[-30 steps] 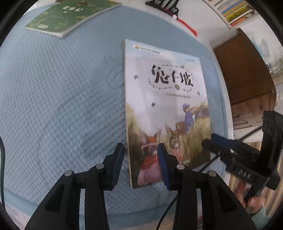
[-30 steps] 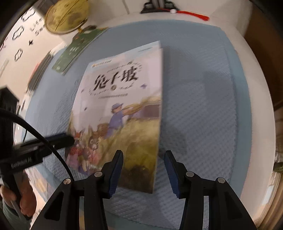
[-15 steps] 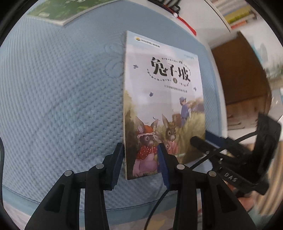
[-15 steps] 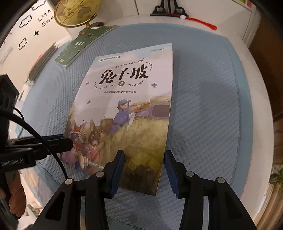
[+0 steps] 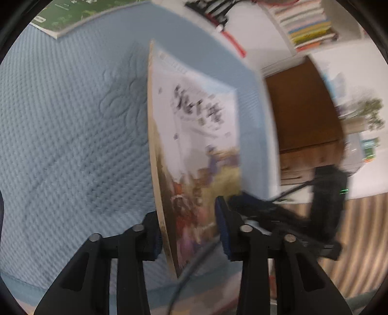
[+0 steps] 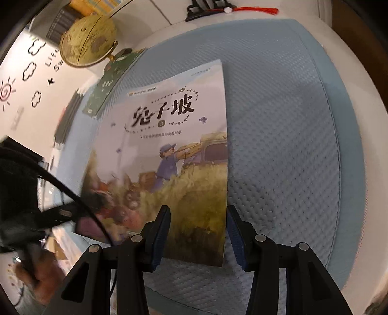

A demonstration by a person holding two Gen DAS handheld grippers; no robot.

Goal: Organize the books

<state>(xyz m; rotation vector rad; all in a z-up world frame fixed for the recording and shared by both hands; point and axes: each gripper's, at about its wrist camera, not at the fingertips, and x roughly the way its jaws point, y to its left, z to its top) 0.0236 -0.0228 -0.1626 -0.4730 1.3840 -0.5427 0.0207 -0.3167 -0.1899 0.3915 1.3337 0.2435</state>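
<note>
A picture book (image 5: 194, 135) with rabbits on its cover lies on a blue quilted mat (image 5: 72, 145). Its spine side is tipped up off the mat. My left gripper (image 5: 186, 218) straddles the lower spine corner and its jaws are closing. One finger is outside the spine edge and the other over the cover, and no firm pinch shows. In the right wrist view the book (image 6: 169, 145) has its lower right corner between my right gripper's (image 6: 198, 213) open jaws. One finger is over the cover, the other on the mat (image 6: 278, 145) beside the edge.
A green book (image 5: 72, 14) lies at the mat's far left corner, beside a globe (image 6: 89, 41). A black stand with a red tassel (image 6: 208, 9) sits behind the mat. Shelved books (image 5: 308, 24) and a brown cabinet (image 5: 303, 109) are to the right. A hand (image 6: 41, 273) holds the left gripper.
The book's spine side has risen off the mat, so the cover now tilts steeply in the left wrist view. The right gripper stays at the lower right corner.
</note>
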